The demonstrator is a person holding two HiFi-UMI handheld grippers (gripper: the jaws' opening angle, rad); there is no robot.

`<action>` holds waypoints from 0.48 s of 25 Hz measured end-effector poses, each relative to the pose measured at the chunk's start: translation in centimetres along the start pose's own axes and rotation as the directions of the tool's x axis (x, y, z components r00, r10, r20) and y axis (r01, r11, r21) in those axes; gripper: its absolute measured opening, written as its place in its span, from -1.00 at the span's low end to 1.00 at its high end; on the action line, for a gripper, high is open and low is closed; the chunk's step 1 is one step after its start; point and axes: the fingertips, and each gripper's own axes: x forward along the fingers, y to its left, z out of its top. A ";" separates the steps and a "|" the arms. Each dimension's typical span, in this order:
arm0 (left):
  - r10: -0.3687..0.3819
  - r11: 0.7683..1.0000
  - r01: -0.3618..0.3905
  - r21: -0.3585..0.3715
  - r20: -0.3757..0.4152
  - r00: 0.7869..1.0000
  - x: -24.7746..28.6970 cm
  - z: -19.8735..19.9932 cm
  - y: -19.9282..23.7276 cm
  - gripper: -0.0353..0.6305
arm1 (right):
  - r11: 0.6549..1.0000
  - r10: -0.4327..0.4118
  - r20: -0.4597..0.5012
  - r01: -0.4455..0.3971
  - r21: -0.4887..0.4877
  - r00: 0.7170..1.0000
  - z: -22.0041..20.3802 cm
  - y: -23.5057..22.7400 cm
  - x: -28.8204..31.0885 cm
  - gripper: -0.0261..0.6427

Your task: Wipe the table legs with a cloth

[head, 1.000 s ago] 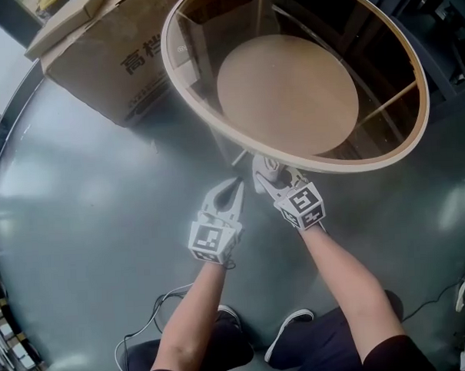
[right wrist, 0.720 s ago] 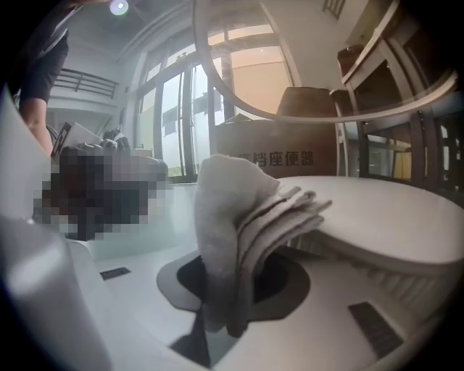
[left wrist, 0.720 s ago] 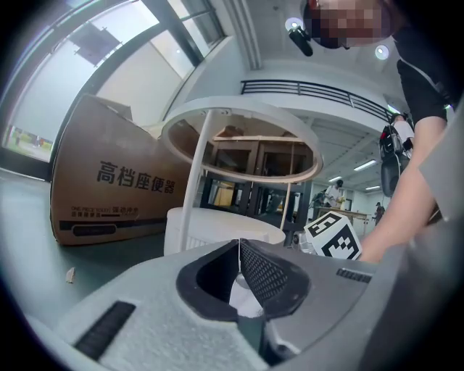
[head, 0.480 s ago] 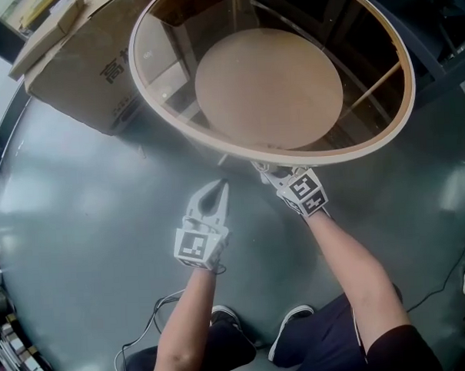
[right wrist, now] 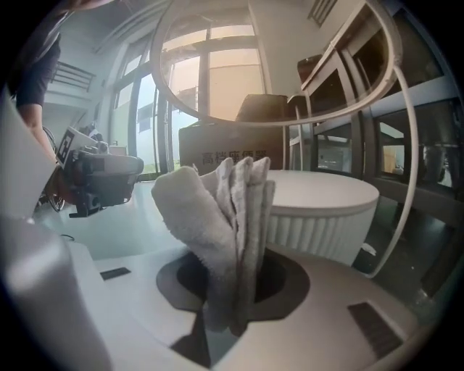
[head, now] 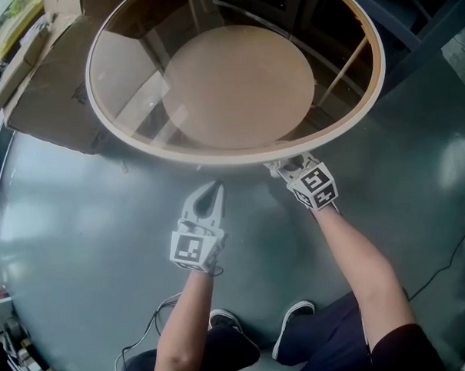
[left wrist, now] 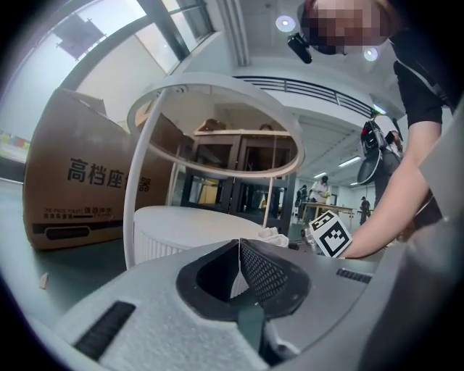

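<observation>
Right gripper (head: 284, 168) reached table rim (head: 216, 155), clamping cloth (right wrist: 217, 217) | left gripper (head: 215, 191) closed, empty

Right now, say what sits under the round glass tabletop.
Through the round cream-rimmed glass tabletop show a round tan lower shelf and thin pale legs. In the head view its rim mostly hides the fingers of the right gripper and the white towel cloth they clamp.

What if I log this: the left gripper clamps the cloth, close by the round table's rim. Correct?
Wrong gripper. The right gripper clamps the cloth, close by the round table's rim; the right gripper view shows the cloth between its jaws. The left gripper is shut on nothing.
</observation>
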 end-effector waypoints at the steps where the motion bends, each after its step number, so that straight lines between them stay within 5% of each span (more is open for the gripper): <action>1: -0.006 1.000 0.006 0.003 -0.003 1.000 0.2 0.0 -0.3 -0.88 | 1.000 -0.012 -0.003 0.012 -0.005 1.000 -0.2 -0.6 -0.5 -0.67; 8: -0.030 1.000 0.030 0.005 -0.004 1.000 0.8 0.4 -1.4 -0.88 | 0.983 -0.147 -0.057 0.152 0.103 0.988 -2.0 -5.4 -4.5 -0.67; 12: -0.014 1.000 0.014 0.016 0.008 1.000 0.1 0.3 -0.5 -0.88 | 0.986 -0.050 -0.076 0.061 0.154 0.996 -2.5 -0.5 -3.3 -0.67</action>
